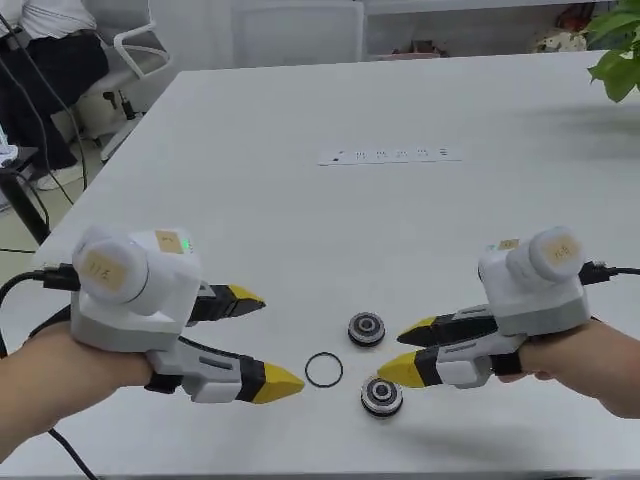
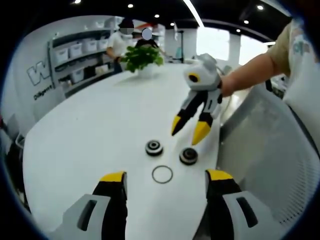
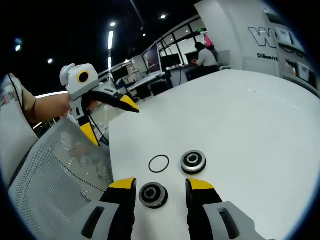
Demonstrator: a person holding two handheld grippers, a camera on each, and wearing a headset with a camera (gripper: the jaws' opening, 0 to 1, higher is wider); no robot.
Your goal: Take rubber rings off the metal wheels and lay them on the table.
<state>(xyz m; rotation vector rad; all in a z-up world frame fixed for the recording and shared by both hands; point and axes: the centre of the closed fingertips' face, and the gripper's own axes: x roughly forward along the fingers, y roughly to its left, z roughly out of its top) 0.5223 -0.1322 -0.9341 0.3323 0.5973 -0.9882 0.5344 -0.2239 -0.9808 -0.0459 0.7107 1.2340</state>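
Note:
Two small metal wheels lie near the table's front edge: one [image 1: 366, 329] farther from me, one [image 1: 381, 396] closer. A loose black rubber ring [image 1: 323, 369] lies flat to their left. My left gripper [image 1: 272, 340] hovers open just left of the ring, which shows ahead between its jaws [image 2: 162, 174]. My right gripper [image 1: 395, 352] is open too, tips pointing left, right over the closer wheel; in the right gripper view that wheel [image 3: 153, 194] sits between the yellow tips, with the other wheel [image 3: 193, 161] and the ring [image 3: 159, 163] beyond. I cannot tell whether either wheel carries a ring.
The white table [image 1: 300, 220] stretches far ahead, and its front edge runs close below the wheels. A flat socket strip [image 1: 392, 155] lies mid-table. A green plant [image 1: 615, 50] stands at the back right, and a chair [image 1: 140, 50] with a seated person at the back left.

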